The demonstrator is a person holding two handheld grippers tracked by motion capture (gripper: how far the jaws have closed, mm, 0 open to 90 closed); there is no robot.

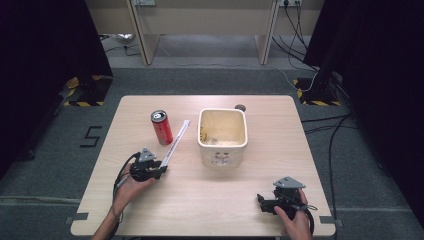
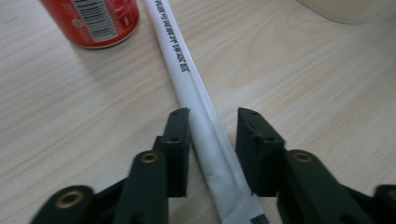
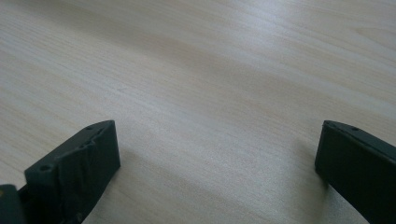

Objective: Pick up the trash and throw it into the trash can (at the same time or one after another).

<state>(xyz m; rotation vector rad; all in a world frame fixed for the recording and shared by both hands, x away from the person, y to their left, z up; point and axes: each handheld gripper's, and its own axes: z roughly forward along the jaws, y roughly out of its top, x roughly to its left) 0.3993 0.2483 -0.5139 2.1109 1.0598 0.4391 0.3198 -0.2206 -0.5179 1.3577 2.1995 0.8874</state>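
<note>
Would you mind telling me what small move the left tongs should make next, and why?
Probably close the left tongs on the wrapped straw. The straw lies flat on the table between the two open jaws, close to one and with a gap to the other, so it isn't gripped yet. The red can stands clear off to the side, and the right tongs rest open, apart.

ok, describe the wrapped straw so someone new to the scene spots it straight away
On the wooden table, look left of the cream square tub, beside the red can. The wrapped straw lies flat, slanting toward the left gripper, whose open jaws straddle its near end. It is the one long, thin white stick there.
</note>
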